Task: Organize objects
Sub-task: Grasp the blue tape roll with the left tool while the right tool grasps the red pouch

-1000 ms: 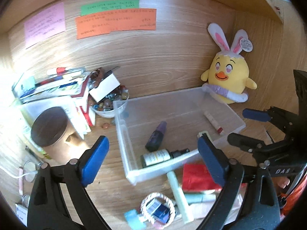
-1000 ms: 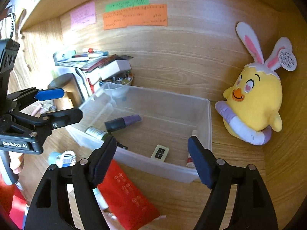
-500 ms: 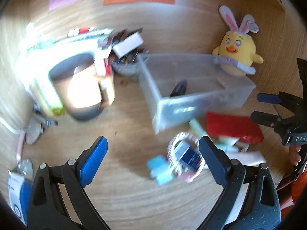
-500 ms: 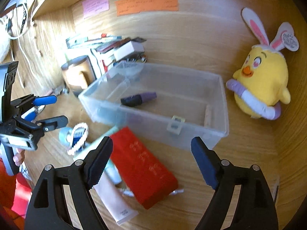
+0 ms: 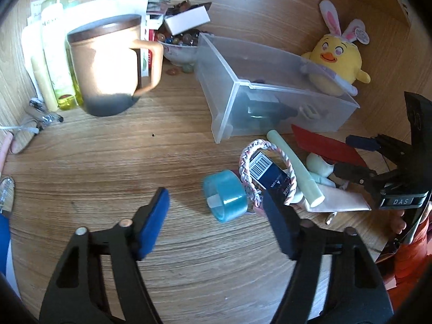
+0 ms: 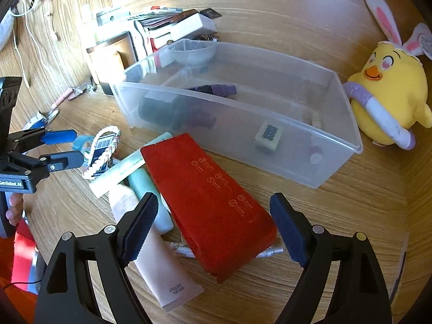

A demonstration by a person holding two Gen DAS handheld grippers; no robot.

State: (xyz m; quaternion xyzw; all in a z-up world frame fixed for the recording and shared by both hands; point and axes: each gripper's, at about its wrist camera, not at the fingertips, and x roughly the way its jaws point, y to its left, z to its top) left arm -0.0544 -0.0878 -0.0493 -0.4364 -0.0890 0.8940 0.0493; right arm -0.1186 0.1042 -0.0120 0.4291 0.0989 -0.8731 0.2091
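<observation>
A teal tape roll (image 5: 225,198) lies on the wooden desk between the jaws of my left gripper (image 5: 214,202), which are closing; the pads are clear of it. Beside it, a braided bracelet (image 5: 244,162) rings a dark blue box (image 5: 270,174). My right gripper (image 6: 213,205) hangs open over a red pouch (image 6: 205,178), which lies on a pink tube (image 6: 159,267) and a mint tube (image 6: 143,183). A clear plastic bin (image 6: 337,140) behind holds a purple bottle (image 6: 216,89), a dark bottle and a small tile (image 6: 268,135). The left gripper (image 6: 62,145) also shows at the right view's left edge.
A tan mug (image 5: 108,64) stands at the back left, with a bowl of beads (image 5: 178,46) and stacked books and boxes (image 6: 172,27) behind it. A yellow plush chick (image 6: 388,94) sits right of the bin. Keys and cables lie at the desk's left side.
Both grippers have sunk toward the desk. The left one swung from above the bin down over the tape roll and its jaws narrowed. The right one now hangs over the red pouch.
</observation>
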